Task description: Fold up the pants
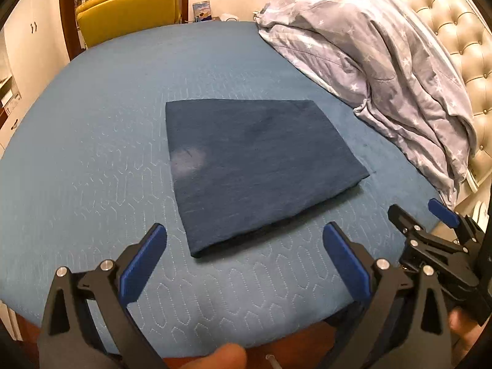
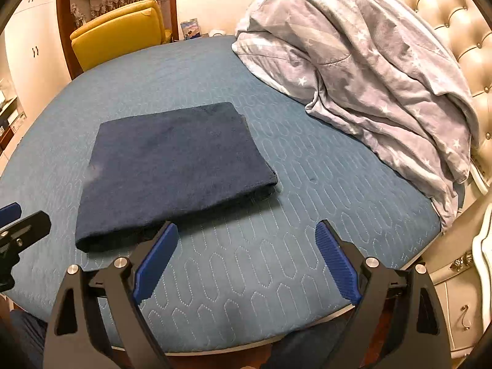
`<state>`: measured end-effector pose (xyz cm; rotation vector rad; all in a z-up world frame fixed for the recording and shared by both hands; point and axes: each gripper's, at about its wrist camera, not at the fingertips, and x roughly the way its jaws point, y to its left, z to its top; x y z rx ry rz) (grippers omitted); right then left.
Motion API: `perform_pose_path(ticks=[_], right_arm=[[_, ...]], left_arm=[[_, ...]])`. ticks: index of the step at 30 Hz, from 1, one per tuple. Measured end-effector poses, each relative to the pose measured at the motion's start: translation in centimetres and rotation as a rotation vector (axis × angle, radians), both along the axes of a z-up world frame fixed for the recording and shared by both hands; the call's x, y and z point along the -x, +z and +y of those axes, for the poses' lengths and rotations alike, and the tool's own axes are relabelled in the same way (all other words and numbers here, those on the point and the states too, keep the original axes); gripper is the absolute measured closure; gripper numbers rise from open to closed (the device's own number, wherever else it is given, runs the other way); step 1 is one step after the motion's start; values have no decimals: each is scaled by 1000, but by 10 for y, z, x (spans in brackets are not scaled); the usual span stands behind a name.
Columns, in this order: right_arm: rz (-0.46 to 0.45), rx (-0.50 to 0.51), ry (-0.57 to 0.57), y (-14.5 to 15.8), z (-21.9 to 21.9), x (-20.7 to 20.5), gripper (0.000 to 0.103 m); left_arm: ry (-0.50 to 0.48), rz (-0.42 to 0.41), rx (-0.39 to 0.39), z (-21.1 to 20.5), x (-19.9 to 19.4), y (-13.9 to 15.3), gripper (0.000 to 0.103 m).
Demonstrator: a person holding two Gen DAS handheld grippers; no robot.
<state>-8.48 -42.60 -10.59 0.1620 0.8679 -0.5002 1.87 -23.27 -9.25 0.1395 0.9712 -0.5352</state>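
The dark blue pants [image 1: 255, 166] lie folded into a flat, thick rectangle on the teal quilted bed [image 1: 92, 153]. In the left wrist view my left gripper [image 1: 245, 230] hovers open just short of the near folded edge, with nothing between its blue pads. My right gripper [image 1: 415, 207] shows at the right, off the pants. In the right wrist view the pants [image 2: 175, 169] sit left of centre on the bed [image 2: 307, 215]. My right gripper [image 2: 247, 227] is open and empty over bare quilt beside the near right corner. My left gripper [image 2: 23, 215] peeks in at the left edge.
A crumpled grey star-print duvet [image 1: 384, 61] [image 2: 369, 61] is heaped along the right against a tufted cream headboard [image 1: 446, 15] [image 2: 446, 9]. A yellow chair [image 1: 129, 9] [image 2: 117, 33] stands past the far edge. A white nightstand [image 2: 461, 292] is at lower right.
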Motion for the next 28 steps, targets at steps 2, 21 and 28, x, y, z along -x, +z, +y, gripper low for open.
perform_pose_path(ticks=[2,21,28], right_arm=[[-2,7,-1,2,0,0,15],[-9,-7,-5,3,-6,5,15],[-5,-6,-9,4,-8,5,15]], left_arm=[[0,-2,-1,-1,3,1,1],[-37,-29,-12,-22,7,6,1],[-32,-12,14,-16,-1,7,1]])
